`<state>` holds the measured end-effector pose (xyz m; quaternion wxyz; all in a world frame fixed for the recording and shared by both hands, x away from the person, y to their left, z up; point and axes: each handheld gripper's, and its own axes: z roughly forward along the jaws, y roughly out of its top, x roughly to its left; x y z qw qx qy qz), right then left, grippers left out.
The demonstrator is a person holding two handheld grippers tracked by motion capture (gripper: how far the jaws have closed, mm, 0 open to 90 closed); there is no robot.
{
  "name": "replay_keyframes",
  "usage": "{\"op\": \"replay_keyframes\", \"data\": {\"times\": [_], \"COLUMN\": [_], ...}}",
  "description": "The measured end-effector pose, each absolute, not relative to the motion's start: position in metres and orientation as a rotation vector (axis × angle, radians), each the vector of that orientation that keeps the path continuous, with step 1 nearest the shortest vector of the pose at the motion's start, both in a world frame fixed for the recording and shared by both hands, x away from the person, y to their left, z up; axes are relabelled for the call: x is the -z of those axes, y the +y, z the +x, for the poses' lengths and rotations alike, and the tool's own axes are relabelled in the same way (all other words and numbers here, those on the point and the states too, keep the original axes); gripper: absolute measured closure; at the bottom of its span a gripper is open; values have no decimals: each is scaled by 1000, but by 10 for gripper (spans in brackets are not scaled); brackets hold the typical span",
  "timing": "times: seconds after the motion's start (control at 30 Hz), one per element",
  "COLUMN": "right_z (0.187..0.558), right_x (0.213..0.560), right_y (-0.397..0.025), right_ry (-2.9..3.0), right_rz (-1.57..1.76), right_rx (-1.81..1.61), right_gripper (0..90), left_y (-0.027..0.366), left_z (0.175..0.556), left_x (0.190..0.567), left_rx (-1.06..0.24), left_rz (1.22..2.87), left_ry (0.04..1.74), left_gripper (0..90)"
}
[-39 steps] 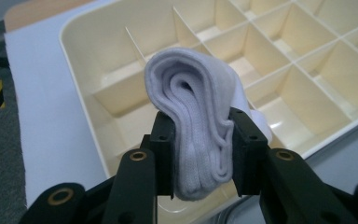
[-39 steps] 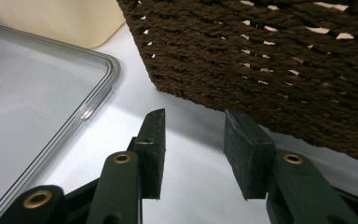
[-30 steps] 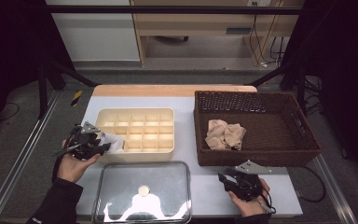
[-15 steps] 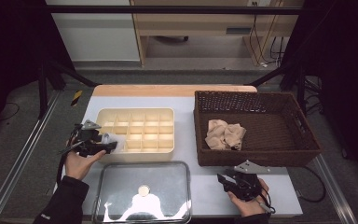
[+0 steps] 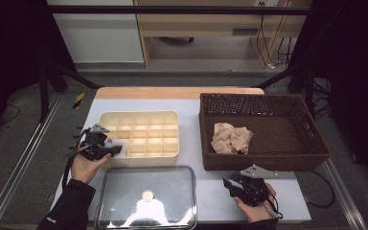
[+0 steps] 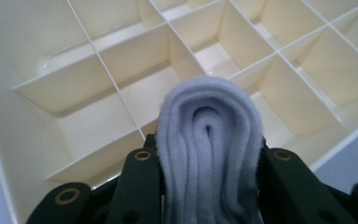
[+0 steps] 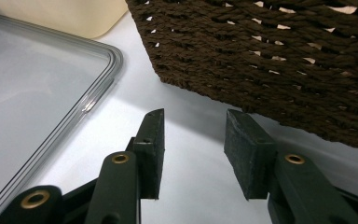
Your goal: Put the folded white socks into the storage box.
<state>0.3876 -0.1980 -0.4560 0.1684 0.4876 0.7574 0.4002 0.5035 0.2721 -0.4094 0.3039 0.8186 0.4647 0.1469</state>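
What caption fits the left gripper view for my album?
Left claw clamps a rolled pale grey sock above the cream plastic divided box.

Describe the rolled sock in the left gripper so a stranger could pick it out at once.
Start at the cream divided tray on the table's left half, beside the brown wicker basket. At the tray's near-left corner the left gripper clamps the rolled sock. It is pale grey-white and folded in layers, unlike the crumpled beige cloth lying in the basket.
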Motion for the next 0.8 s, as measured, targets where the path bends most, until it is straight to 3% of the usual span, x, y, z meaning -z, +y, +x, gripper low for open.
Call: {"op": "replay_keyframes", "data": {"times": [0.27, 0.47, 0.53, 0.63, 0.7, 0.8], "right_z": [387, 387, 387, 387, 387, 387], "right_x": [456, 456, 456, 456, 456, 456], "right_y": [-198, -197, -196, -196, -197, -197], "right_ry": [2158, 2164, 2166, 2165, 2163, 2162], "right_rz": [1388, 1379, 1381, 1380, 1376, 1384], "right_rx": [-1139, -1142, -1143, -1143, -1144, -1146], "right_gripper": [587, 585, 581, 572, 571, 571], "left_y": [259, 260, 262, 266, 270, 276], "left_z": [511, 511, 509, 505, 500, 490], "left_x": [416, 419, 420, 419, 415, 405], "left_rx": [-345, -350, -367, -450, -467, -478], "left_rz": [2287, 2269, 2235, 2200, 2171, 2098], "left_ry": [1245, 1236, 1230, 1219, 1210, 1177], "left_gripper": [690, 677, 646, 490, 434, 457]}}
